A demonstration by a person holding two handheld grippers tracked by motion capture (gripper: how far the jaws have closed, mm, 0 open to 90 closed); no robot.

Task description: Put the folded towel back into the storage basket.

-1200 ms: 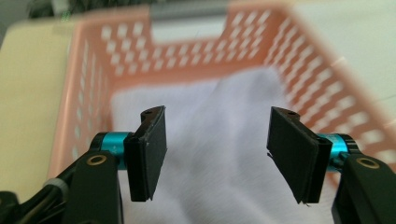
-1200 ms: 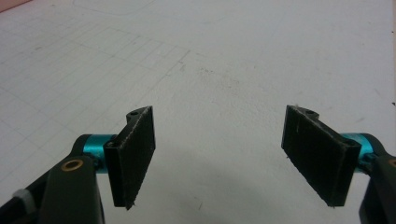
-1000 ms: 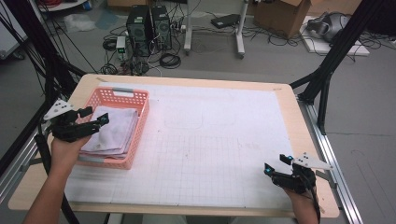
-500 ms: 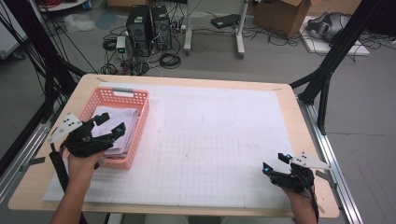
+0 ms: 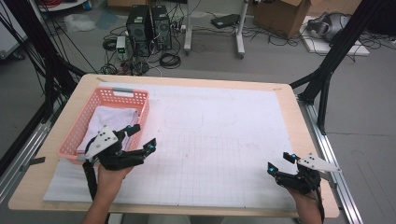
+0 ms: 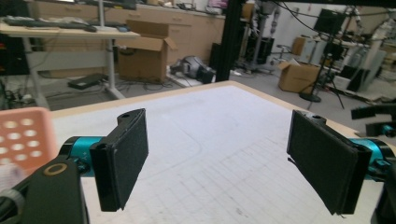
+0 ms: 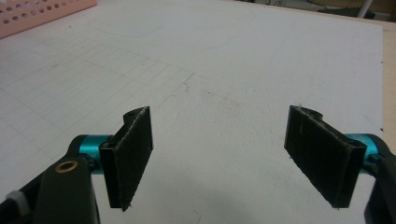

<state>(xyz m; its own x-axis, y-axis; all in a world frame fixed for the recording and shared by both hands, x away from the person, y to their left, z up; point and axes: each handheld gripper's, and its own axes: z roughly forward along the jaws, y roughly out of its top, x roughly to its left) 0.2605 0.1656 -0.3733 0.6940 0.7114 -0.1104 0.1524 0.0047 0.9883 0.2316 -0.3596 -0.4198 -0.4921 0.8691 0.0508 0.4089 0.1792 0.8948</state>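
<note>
A pink basket (image 5: 80, 128) holding folded white cloth (image 5: 105, 122) stands at the table's left side. My left gripper (image 5: 141, 137) hovers at the basket's near right corner, open, jaws wide apart with nothing between them (image 6: 217, 161). A corner of the basket (image 6: 21, 137) shows at the left of the left gripper view. My right gripper (image 5: 280, 163) rests near the front right corner of the white grid mat (image 5: 219, 140), open and empty (image 7: 219, 158). The basket's rim (image 7: 42, 11) appears far off in the right gripper view.
The wooden table's edge (image 5: 317, 140) runs close to the right gripper. Black frame legs (image 5: 327, 70) stand at the right, with computer towers (image 5: 149, 21), cables and cardboard boxes (image 5: 280, 14) on the floor behind the table.
My left gripper has swung from over the basket's left side toward the right and nearer, now at the basket's near right corner. The right gripper has stayed put.
</note>
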